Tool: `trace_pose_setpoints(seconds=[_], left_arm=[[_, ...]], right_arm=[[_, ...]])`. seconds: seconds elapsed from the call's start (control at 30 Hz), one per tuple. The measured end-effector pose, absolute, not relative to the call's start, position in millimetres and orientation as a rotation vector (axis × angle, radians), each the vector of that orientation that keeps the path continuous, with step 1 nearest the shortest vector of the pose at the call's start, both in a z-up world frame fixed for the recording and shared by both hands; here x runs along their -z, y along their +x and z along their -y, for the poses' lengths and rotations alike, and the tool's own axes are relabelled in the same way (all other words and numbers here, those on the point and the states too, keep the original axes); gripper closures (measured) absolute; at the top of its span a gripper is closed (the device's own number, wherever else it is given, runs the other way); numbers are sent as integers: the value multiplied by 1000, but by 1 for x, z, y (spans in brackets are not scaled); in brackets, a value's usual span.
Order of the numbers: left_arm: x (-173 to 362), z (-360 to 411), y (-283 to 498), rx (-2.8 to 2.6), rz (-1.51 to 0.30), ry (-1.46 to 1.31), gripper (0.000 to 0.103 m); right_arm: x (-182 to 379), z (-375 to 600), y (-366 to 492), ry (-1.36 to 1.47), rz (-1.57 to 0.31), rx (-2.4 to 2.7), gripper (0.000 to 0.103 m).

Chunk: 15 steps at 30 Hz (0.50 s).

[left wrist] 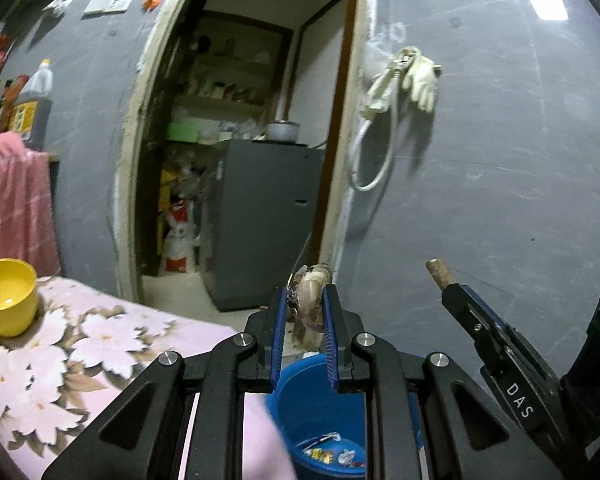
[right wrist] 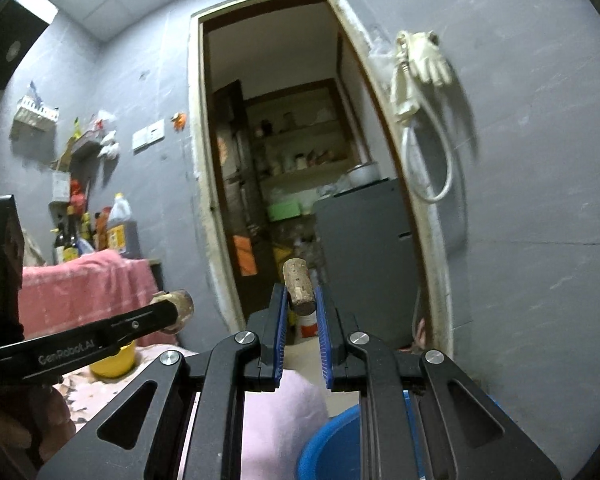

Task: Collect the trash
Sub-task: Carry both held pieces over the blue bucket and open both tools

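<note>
Both tools were carrying trash above the bin, ready for a drop. Left tool (left wrist: 307, 312) was clamped narrow on a crumpled brownish scrap (left wrist: 310, 300), maybe peel or wrapper, too blurred to tell. Right tool (right wrist: 302, 304) was pinched narrow on a cork-like stub (right wrist: 299, 288) that stuck out past the blue pads. Blue bucket (left wrist: 300, 400) sat low and near, under the left tool, with bits of wrappers already at its bottom, so it likely served as the bin. Both pieces were off any surface and held level, probably to clear the bucket rim before release. Floral-covered desk (left wrist: 80, 340) at left carried a yellow cup (left wrist: 8, 300). Far side showed a doorway (right wrist: 276, 160) with a grey fridge (right wrist: 364, 248) inside and gloves (right wrist: 428, 60) on the wall.
</note>
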<state>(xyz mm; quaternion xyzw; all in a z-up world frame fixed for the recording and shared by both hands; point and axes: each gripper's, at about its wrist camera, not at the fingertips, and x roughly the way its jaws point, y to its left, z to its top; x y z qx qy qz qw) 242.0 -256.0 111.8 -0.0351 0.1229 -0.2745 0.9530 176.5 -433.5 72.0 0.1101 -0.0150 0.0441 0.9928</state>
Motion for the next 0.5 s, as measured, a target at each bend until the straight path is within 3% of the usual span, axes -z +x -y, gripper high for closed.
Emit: trace_pose_setpoints(seconds=[0.5], left_arm=[[-94, 299, 259, 610, -312, -20, 89]], right_arm=[[-55, 477, 178, 283, -61, 17, 91]])
